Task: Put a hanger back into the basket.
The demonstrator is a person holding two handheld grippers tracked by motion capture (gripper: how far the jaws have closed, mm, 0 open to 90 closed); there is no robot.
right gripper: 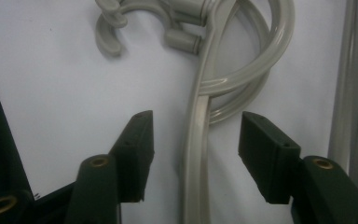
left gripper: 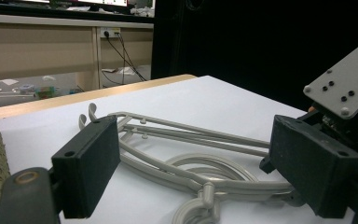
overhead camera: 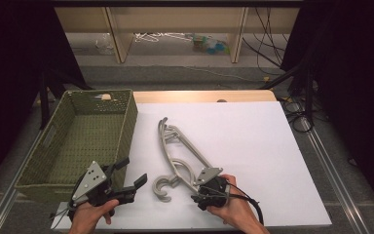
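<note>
On the white sheet (overhead camera: 253, 146) covering my table lie grey plastic hangers (overhead camera: 182, 151), stacked and interlocked, their hooks curling toward me at the near end. My right gripper (overhead camera: 205, 187) sits low over the bundle's near end, its jaws spread wide on either side of one hanger arm (right gripper: 196, 140), not yet touching it. My left gripper (overhead camera: 129, 178) hovers to the left of the hooks, jaws also spread and holding nothing; from its own view the hangers (left gripper: 186, 154) lie just ahead. A green woven basket (overhead camera: 126, 117) stands at the far left, touching the sheet's edge.

I judge the risk to be the tangle: the hangers overlap, so closing on one arm could drag the others along or let them drop partway. The plastic arm is thin and smooth, so an off-centre pinch might let it twist or slip out of the jaws.
</note>
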